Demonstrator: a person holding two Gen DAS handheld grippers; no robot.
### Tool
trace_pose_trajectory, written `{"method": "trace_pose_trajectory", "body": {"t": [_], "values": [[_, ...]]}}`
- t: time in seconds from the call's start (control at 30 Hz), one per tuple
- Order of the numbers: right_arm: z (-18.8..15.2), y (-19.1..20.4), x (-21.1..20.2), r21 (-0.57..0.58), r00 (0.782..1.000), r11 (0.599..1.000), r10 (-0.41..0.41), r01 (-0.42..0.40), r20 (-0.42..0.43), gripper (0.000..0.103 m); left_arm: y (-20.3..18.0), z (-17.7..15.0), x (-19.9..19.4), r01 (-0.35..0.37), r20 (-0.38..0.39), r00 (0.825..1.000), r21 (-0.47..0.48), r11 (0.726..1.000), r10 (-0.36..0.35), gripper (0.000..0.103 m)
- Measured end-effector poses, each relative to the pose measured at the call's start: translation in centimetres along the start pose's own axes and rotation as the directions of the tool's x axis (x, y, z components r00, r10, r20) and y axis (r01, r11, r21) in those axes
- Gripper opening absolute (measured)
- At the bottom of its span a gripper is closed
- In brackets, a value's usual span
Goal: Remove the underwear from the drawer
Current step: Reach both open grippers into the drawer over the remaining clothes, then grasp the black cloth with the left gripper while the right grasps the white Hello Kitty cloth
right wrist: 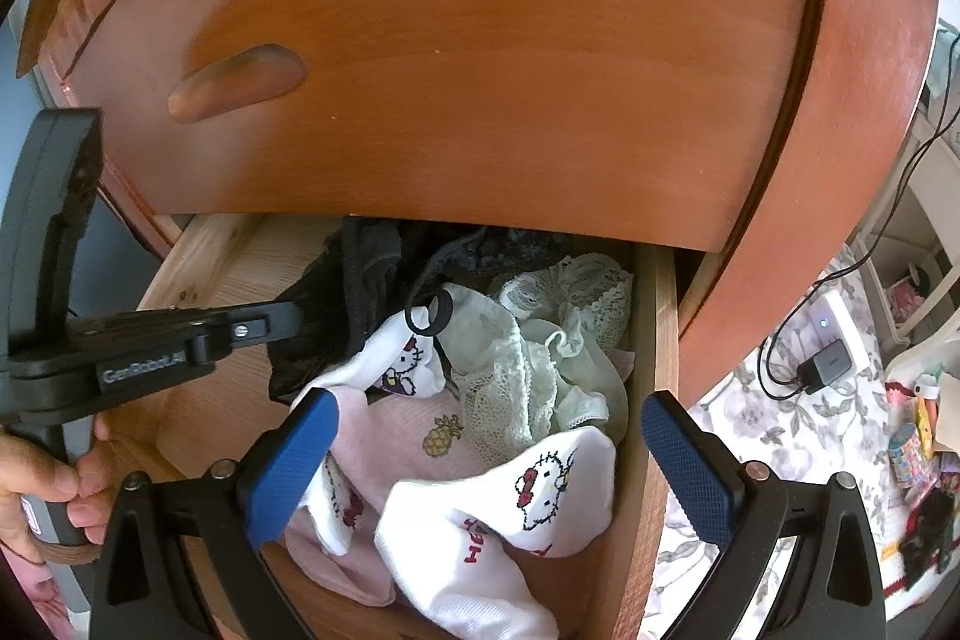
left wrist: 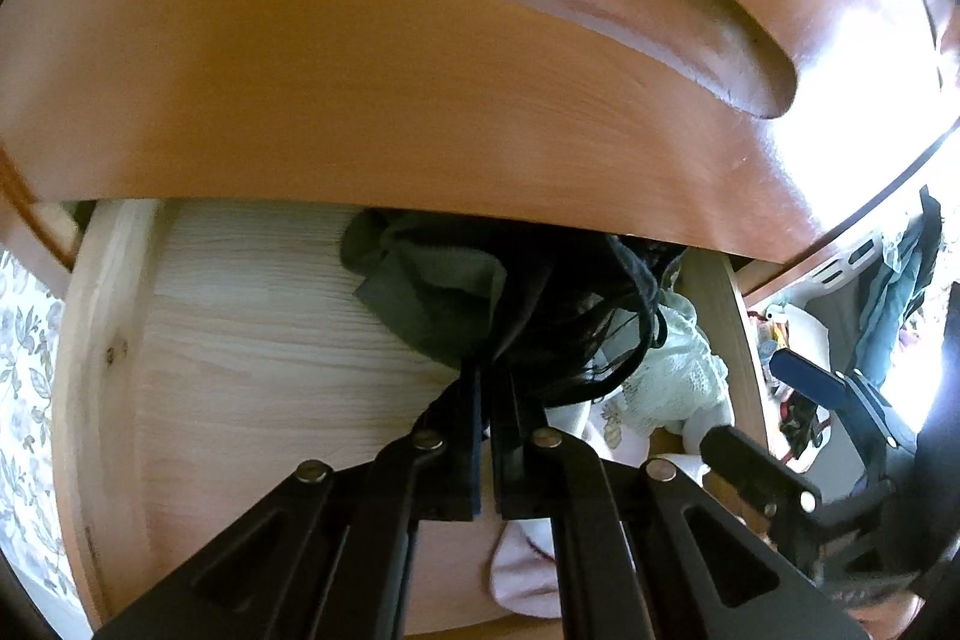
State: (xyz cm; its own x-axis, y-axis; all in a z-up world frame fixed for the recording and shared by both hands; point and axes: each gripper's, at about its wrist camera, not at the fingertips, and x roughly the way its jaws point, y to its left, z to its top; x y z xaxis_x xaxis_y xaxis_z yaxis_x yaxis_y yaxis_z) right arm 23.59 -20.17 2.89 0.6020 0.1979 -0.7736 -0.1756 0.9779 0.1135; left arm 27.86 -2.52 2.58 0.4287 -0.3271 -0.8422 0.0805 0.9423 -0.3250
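Note:
The wooden drawer (left wrist: 210, 340) stands pulled out under a closed drawer front. A tangle of black underwear (left wrist: 540, 304) lies at its back, and my left gripper (left wrist: 489, 400) is shut on a gathered fold of it. In the right wrist view the left gripper (right wrist: 294, 319) reaches in from the left, its tips buried in the black underwear (right wrist: 300, 364). My right gripper (right wrist: 492, 454) hangs open over the drawer's front right part, its blue pads (right wrist: 300, 460) wide apart with nothing gripped. Below it lie white cat-print socks (right wrist: 528, 496).
Also in the drawer are pale green lace garments (right wrist: 540, 358) and a pink cloth with a pineapple (right wrist: 408, 436). The upper drawer front with its wooden handle (right wrist: 240, 82) overhangs the back. A hand (right wrist: 54, 484) holds the left gripper's handle. A charger and cables (right wrist: 822, 364) lie on the floral floor to the right.

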Motion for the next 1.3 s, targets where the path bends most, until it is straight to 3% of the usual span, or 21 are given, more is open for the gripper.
{"method": "trace_pose_trajectory", "body": {"t": [0.37, 0.6, 0.77, 0.8, 0.83, 0.9, 0.93, 0.97, 1.17, 1.3], "values": [[0.1, -0.1, 0.1, 0.010, 1.000, 1.000, -0.016, 0.016, -0.014, 0.102, 0.9, -1.9, -0.7, 0.008, 0.065, 0.998, -0.036, 0.999, -0.005, 0.001], [0.5, 0.2, 0.7, -0.011, 0.998, 1.000, -0.029, 0.028, -0.050, 0.102, -0.2, -1.3, -0.1, 0.029, 0.034, 0.999, 0.029, 0.999, -0.030, 0.001], [0.8, 1.1, 2.0, -0.055, 0.994, 0.997, -0.051, 0.045, -0.100, 0.076, -0.9, 0.2, 0.7, 0.031, 0.009, 0.999, 0.044, 0.999, -0.032, 0.002], [0.8, 1.1, 2.1, -0.060, 0.993, 0.997, -0.046, 0.040, -0.105, 0.076, -0.8, 0.3, 1.0, 0.018, 0.003, 1.000, 0.042, 0.999, -0.018, 0.007], [0.8, 1.2, 2.0, -0.065, 0.993, 0.997, -0.047, 0.040, -0.108, 0.075, -0.7, 0.4, 1.3, 0.002, -0.008, 1.000, 0.036, 0.999, -0.001, 0.017], [0.7, 1.3, 2.2, -0.072, 0.992, 0.996, -0.052, 0.044, -0.119, 0.068, -0.5, 0.8, 1.8, 0.007, -0.030, 1.000, 0.013, 1.000, -0.006, 0.036], [0.6, 1.2, 2.3, -0.072, 0.990, 0.997, -0.052, 0.043, -0.129, 0.061, -0.4, 0.9, 1.9, 0.010, -0.032, 0.999, 0.010, 1.000, -0.009, 0.039], [0.4, 1.2, 2.5, -0.068, 0.988, 0.997, -0.047, 0.037, -0.146, 0.053, -0.5, 1.1, 2.0, 0.003, -0.032, 0.999, 0.013, 1.000, -0.003, 0.039], [-0.2, 1.0, 3.0, -0.085, 0.985, 0.996, -0.048, 0.034, -0.168, 0.030, -0.6, 1.8, 3.8, -0.035, -0.084, 0.996, -0.007, 0.999, 0.034, 0.040], [-0.4, 0.9, 2.9, -0.081, 0.986, 0.996, -0.043, 0.030, -0.162, 0.029, -0.2, 2.7, 5.0, -0.023, -0.124, 0.992, -0.021, 1.000, 0.020, 0.040]]}}
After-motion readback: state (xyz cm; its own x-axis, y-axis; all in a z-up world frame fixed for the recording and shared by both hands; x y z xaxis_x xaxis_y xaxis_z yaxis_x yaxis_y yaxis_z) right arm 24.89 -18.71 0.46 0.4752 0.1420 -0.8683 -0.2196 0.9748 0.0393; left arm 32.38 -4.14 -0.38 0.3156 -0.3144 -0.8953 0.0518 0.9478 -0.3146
